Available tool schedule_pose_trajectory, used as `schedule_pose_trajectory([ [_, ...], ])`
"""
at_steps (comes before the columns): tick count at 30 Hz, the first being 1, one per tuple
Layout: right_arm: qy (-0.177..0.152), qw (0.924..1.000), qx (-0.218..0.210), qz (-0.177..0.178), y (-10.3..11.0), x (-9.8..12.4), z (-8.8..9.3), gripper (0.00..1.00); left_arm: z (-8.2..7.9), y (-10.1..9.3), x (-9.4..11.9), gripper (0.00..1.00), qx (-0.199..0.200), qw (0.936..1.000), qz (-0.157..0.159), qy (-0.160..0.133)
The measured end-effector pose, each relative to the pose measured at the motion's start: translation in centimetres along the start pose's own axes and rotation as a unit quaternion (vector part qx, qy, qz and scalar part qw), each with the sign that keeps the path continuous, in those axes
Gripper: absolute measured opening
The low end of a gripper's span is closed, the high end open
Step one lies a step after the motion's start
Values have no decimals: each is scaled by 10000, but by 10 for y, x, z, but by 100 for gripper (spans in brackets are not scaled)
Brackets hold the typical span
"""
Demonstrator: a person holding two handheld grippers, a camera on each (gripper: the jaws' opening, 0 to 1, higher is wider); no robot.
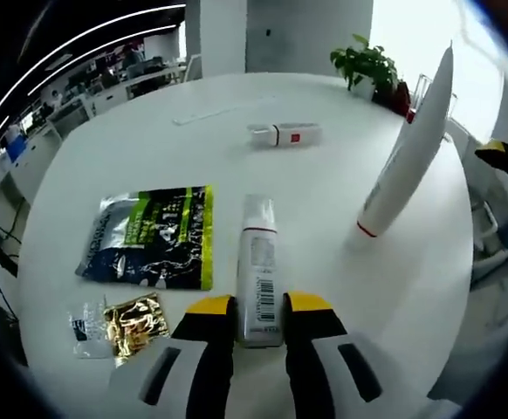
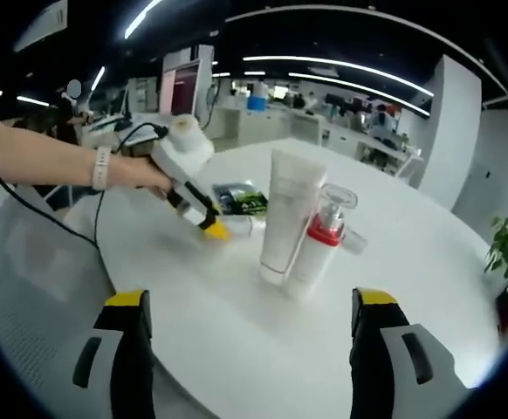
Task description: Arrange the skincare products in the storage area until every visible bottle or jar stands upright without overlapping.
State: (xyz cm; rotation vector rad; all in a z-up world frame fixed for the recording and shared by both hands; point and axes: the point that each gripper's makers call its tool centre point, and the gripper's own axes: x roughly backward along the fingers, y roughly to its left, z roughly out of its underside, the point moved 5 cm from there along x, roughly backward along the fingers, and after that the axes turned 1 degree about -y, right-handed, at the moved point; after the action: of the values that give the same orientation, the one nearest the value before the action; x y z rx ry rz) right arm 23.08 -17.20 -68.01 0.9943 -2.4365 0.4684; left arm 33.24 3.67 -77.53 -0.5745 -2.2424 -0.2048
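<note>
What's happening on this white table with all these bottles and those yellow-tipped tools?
A person holds a claw in each hand to tidy skincare products. The left claw has closed around a white bottle lying flat on the round table. The right claw is open and holds nothing. A tall white tube and a red-collared pump bottle already stand upright. Another small bottle lies on its side farther away, and some foil packets lie nearby.
</note>
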Motion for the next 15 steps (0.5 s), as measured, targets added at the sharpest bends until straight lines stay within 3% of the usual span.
schedule_pose_trajectory([
  [4, 54, 10000, 26, -16, 1, 0, 2, 94, 3, 1, 4, 16, 282, 9996, 92, 39],
  [15, 109, 9999, 70, -18, 1, -1, 3, 93, 11, 2, 21, 16, 448, 9988, 195, 57],
])
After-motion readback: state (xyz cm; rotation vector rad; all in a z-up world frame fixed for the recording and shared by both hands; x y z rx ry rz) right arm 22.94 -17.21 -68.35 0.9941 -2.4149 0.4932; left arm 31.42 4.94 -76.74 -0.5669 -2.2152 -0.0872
